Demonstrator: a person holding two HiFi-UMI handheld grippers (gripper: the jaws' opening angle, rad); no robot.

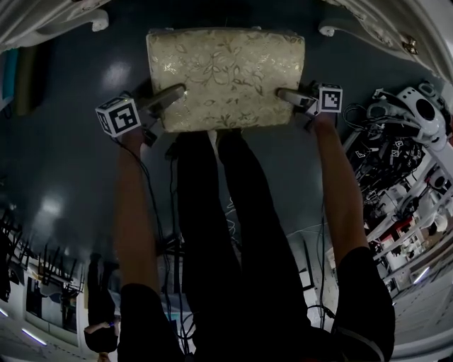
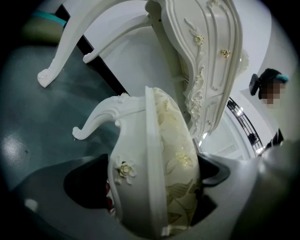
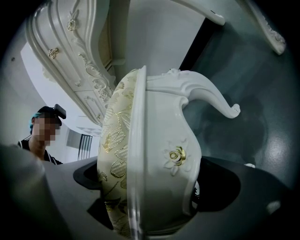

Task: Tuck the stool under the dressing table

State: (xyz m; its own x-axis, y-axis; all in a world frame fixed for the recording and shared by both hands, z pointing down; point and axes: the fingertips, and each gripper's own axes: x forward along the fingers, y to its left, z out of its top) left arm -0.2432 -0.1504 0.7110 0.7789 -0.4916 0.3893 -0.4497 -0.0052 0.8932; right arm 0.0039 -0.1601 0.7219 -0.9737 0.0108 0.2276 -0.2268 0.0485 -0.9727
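The stool (image 1: 225, 78) has a cream cushion with a gold leaf pattern and a white carved frame; it stands on the dark floor just in front of the white dressing table (image 1: 368, 14). My left gripper (image 1: 172, 95) is shut on the stool's left edge, cushion and frame between its jaws (image 2: 154, 187). My right gripper (image 1: 289, 95) is shut on the right edge (image 3: 150, 183). The table's carved drawer front (image 2: 211, 61) and a curved table leg (image 2: 61, 56) rise beyond the stool.
The person's legs (image 1: 226, 233) stand right behind the stool. Cables (image 1: 170, 233) lie on the floor. White equipment (image 1: 403, 141) crowds the right side. Another table leg foot (image 1: 99, 21) shows at upper left. A person (image 3: 44, 131) stands in the background.
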